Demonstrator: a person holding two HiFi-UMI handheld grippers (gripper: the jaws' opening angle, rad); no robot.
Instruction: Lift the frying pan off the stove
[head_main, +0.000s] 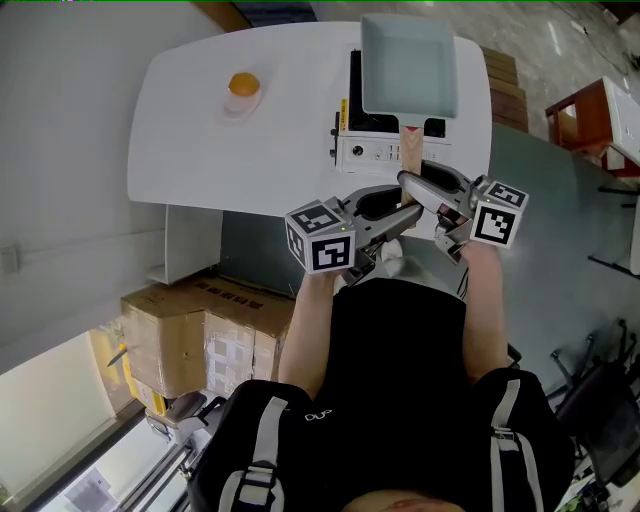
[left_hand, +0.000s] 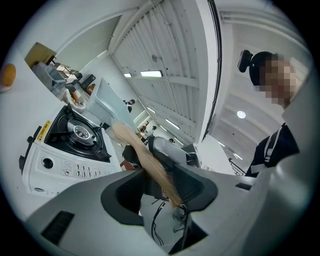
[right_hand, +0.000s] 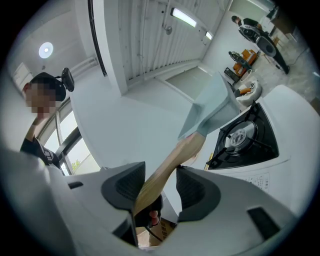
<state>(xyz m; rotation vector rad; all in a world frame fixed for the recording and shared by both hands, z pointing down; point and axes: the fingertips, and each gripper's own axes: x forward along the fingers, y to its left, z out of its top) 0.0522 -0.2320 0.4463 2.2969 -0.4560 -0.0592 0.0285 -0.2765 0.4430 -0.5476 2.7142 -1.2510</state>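
The pale blue-grey square frying pan (head_main: 408, 65) hangs just above the white single-burner gas stove (head_main: 375, 152) on the white bench (head_main: 200, 140) — both gripper views show the black burner bare beneath it. The left hand-held gripper (left_hand: 160, 190) and the right hand-held gripper (right_hand: 157, 187) each pinch the pan's light wooden handle (right_hand: 172, 165), which runs slantwise between their jaws. A round orange thing (head_main: 243, 84) lies well apart — at the bench's left.
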